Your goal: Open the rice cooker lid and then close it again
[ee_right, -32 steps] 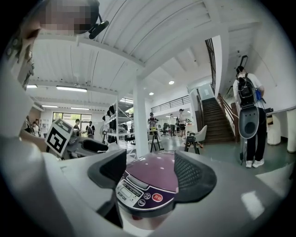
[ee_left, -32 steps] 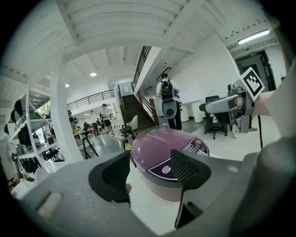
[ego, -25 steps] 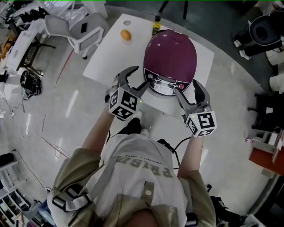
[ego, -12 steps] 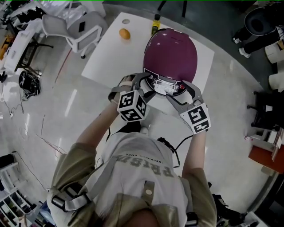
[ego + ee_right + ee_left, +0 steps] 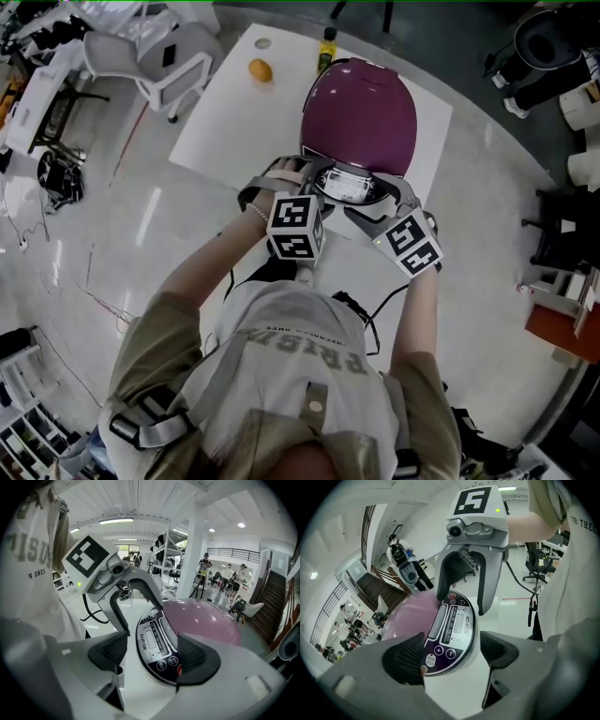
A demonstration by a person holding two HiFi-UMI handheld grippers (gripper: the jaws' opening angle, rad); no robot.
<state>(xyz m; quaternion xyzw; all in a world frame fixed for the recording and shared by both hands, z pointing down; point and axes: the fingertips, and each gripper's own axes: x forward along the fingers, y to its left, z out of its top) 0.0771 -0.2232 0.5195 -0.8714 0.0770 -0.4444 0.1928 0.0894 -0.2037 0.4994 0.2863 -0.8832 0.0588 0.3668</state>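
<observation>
The rice cooker (image 5: 361, 117) stands on the white table (image 5: 225, 122), its purple domed lid down and its dark control panel (image 5: 345, 183) facing me. Both grippers hang at that front, tilted down. My left gripper (image 5: 302, 180) is at the panel's left end; in its own view the left gripper (image 5: 452, 656) straddles the panel (image 5: 452, 630), its jaws opening, pads not pressing. My right gripper (image 5: 380, 199) is at the right end. In its own view the right gripper (image 5: 152, 656) stands open round the panel (image 5: 157, 644), one pad (image 5: 194, 658) by the red button.
An orange (image 5: 261, 70), a yellow-capped bottle (image 5: 327, 52) and a small round object (image 5: 263, 43) sit at the table's far side. A white office chair (image 5: 178, 61) stands left of the table. Shiny floor surrounds it, with cables at the left.
Both grippers have come down and inward from either side of the cooker's front to its control panel, rolling so that their marker cubes now sit close together.
</observation>
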